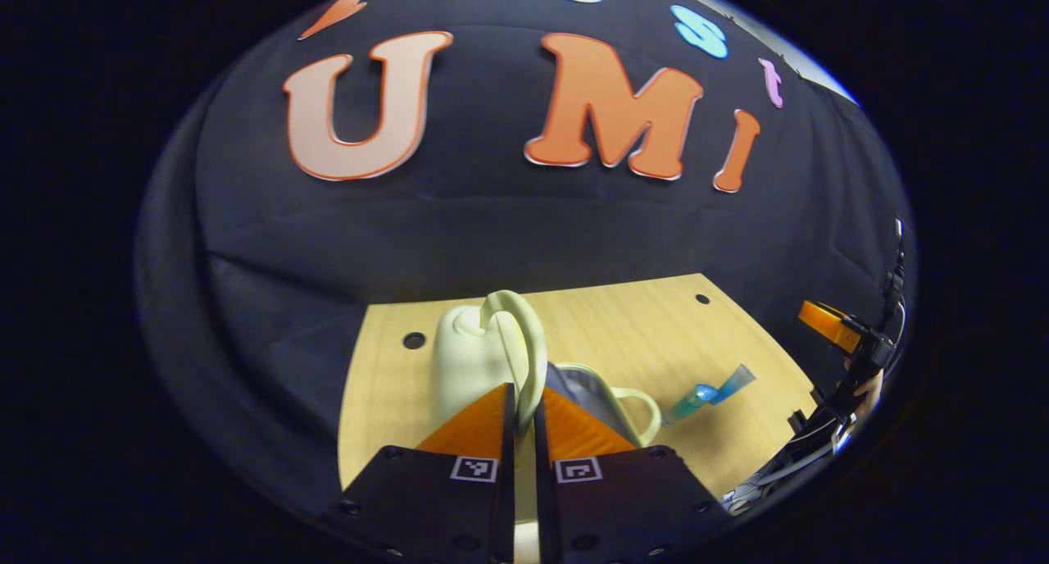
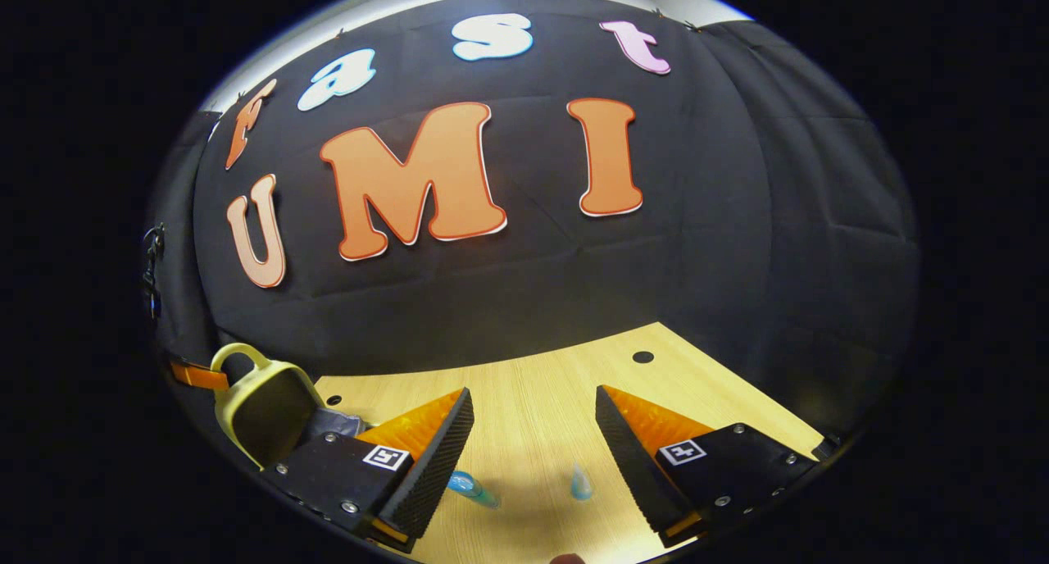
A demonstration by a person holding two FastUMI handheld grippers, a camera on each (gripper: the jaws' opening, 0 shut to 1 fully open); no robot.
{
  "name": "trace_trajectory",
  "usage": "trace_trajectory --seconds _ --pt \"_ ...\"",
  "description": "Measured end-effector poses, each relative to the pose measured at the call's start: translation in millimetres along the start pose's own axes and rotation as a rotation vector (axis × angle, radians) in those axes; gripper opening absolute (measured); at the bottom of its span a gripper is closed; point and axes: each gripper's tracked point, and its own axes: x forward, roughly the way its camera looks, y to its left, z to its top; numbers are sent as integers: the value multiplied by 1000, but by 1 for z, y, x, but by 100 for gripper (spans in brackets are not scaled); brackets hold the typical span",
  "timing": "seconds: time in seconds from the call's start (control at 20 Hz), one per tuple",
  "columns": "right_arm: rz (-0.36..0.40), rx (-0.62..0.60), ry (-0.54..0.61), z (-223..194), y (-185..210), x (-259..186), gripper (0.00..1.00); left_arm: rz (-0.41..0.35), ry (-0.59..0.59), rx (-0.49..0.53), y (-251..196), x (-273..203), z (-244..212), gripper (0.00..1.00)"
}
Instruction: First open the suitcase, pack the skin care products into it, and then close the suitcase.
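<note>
On the table (image 1: 623, 318): suitcase (image 1: 475, 359) standing open at 12 o'clock in the left gripper view. Tube (image 1: 709, 393) lying at 2 o'clock, just beside it.

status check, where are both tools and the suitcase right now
Left tool shut on suitcase lid, holding it up. Right tool open, over blue tube on the table. Suitcase open; tube not yet packed. Nothing in the way.
</note>
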Motion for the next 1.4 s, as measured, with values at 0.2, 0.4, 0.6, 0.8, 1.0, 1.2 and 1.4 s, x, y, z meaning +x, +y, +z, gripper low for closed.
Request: trace_trajectory --seconds 0.2,0.4,0.6,0.8,1.0,1.2,1.4 --pt "21 12 5 1 34 -11 95 2 1 -100 98 -8 -18 6" --pt "28 -6 7 9 57 -14 95 32 41 -196 182 -8 -68 5" --pt "55 13 19 11 78 -8 95 25 60 -344 234 11 -120 5" --pt "48 24 58 -1 83 -1 95 58 161 -466 264 44 -198 5" --pt "11 -21 89 -14 71 1 95 82 228 -514 275 65 -242 6" --pt "-8 -5 118 -26 62 -2 95 119 280 -512 287 74 -267 12" --pt "-30 -35 125 -32 50 -3 95 229 265 -472 309 68 -267 52"
